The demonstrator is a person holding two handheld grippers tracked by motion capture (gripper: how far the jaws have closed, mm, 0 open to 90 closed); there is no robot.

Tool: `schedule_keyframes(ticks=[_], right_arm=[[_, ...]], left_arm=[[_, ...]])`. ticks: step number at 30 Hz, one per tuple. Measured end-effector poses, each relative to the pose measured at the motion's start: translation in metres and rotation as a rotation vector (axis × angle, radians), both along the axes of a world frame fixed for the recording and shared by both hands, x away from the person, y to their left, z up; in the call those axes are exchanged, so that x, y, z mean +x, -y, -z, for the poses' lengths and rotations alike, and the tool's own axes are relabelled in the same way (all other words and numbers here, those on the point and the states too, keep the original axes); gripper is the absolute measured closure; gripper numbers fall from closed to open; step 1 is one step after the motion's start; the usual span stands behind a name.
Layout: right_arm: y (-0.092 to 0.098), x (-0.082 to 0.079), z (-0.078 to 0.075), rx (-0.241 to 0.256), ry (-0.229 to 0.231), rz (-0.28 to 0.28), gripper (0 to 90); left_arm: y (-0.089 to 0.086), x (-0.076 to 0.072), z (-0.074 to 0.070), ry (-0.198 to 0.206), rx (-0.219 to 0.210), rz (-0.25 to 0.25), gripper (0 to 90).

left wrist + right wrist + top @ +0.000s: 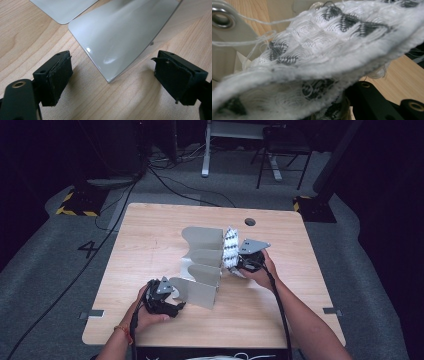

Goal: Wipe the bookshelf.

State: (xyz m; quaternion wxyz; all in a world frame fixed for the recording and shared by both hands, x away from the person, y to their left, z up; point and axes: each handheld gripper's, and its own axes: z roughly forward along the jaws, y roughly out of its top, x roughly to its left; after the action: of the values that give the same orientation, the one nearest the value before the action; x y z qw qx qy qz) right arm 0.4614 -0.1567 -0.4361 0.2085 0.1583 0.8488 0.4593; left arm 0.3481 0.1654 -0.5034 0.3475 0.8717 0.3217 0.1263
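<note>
Wooden bench (150,235) carries a grey metal rack (202,265) of upright curved dividers near its centre, long axis running from front-left to back-right; a white cloth with dark pattern (230,247) stands against the rack's back-right end, just beside the top divider. Right gripper (248,262) sits at the rack's right side and is clamped on the cloth's lower edge; in the right gripper view the frayed woven cloth (324,60) folds over the black jaw, loose threads trailing, a metal eyelet (222,20) at top left. Left gripper (176,305) is at the rack's front-left end, jaws spread wide with nothing between them; in the left gripper view the rounded corner of the nearest divider (120,37) lies just ahead of the gap between the pads (58,77), not touching either, a second divider edge (62,10) behind. Open bench on the left half, along the front edge and at far right; rack blocks the straight path between the two grippers. Cable hole (250,222) near the back edge, well apart from the cloth. Cables, a chair and a desk leg on the floor beyond the bench
</note>
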Motion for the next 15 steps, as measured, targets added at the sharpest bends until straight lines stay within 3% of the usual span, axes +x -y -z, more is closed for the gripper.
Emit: schedule_keyframes(ticks=[2, 9, 10, 13, 15], right_arm=[[-0.002, 0.003, 0.003, -0.004, -0.02, -0.003, 75.3], [-0.006, 0.012, 0.033, -0.105, -0.136, -0.031, 75.1], [-0.006, 0.015, 0.039, -0.118, -0.18, -0.039, 74.9], [-0.006, 0.02, 0.05, -0.145, -0.229, -0.031, 74.4], [-0.004, 0.022, 0.051, -0.125, -0.206, -0.001, 75.1]], left_arm=[[0.0, 0.0, 0.0, 0.001, 0.002, 0.003, 14.8], [0.0, 0.0, 0.0, 0.001, 0.004, 0.002, 14.8], [0.0, 0.0, 0.0, 0.001, 0.004, 0.002, 14.8], [0.0, 0.0, 0.0, -0.001, 0.003, 0.003, 14.8], [0.0, 0.0, 0.0, 0.0, 0.003, 0.003, 14.8]])
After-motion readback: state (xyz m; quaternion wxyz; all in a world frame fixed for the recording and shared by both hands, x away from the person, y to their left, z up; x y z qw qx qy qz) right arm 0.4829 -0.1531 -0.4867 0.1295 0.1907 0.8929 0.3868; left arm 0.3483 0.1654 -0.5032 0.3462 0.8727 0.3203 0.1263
